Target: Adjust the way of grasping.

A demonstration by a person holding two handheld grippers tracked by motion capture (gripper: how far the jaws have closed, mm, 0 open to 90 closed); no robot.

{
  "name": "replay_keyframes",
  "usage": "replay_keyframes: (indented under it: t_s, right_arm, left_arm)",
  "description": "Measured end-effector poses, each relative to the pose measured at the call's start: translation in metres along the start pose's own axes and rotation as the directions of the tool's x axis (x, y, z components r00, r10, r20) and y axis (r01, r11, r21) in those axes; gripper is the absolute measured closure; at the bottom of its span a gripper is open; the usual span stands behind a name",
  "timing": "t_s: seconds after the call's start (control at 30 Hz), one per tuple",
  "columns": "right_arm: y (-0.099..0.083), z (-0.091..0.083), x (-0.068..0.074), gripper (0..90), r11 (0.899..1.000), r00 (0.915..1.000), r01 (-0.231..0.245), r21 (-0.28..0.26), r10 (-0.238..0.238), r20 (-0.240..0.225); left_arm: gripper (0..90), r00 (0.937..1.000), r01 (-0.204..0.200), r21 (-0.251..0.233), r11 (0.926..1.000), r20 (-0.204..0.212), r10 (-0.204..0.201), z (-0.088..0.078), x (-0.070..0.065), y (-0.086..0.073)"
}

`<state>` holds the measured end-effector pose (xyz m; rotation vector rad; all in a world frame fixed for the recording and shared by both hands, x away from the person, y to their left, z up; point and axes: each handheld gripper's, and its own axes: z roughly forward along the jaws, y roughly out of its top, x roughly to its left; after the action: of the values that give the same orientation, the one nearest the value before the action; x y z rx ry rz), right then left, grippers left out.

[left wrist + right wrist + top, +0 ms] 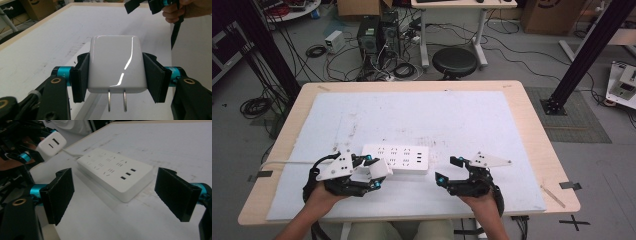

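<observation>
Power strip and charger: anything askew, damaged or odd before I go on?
Nothing looks damaged. The power strip lies flat on the white mat. The charger sits square in the left tool, both prongs straight. The right tool is open and empty. The mat only shows scuff marks.

the power strip (396, 158) has its left end tucked behind the white charger (379, 169) in the high view, and its socket markings are too small to read. the left gripper (116, 75) pads cover both charger sides.
</observation>
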<state>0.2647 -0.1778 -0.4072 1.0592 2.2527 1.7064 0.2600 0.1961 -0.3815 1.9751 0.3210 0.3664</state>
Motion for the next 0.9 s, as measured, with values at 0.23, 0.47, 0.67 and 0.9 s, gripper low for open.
replay_keyframes:
  t_s: [0.23,0.47,0.67,0.9]
  right_arm:
    - [0.004,0.010,0.008,16.3,1.000,0.9982,-0.006,0.029,0.008,-0.059]
    - [0.005,0.020,0.011,16.3,0.996,0.9916,-0.040,0.074,0.049,-0.120]
    - [0.004,0.030,0.013,16.3,0.990,0.9835,-0.069,0.126,0.088,-0.158]
    - [0.005,0.036,0.013,16.3,0.977,0.9632,-0.130,0.170,0.165,-0.212]
  left_arm:
    - [42.5,0.9988,-0.042,0.018,0.9990,0.025,0.042,0.006,-0.008,0.000]
    - [42.5,0.9964,-0.079,0.046,0.9958,0.033,0.078,0.014,-0.013,-0.002]
    - [42.5,0.9916,-0.127,0.080,0.9886,0.034,0.125,0.026,-0.018,-0.003]
    - [42.5,0.9854,-0.169,0.090,0.9814,0.030,0.167,0.032,-0.023,-0.001]
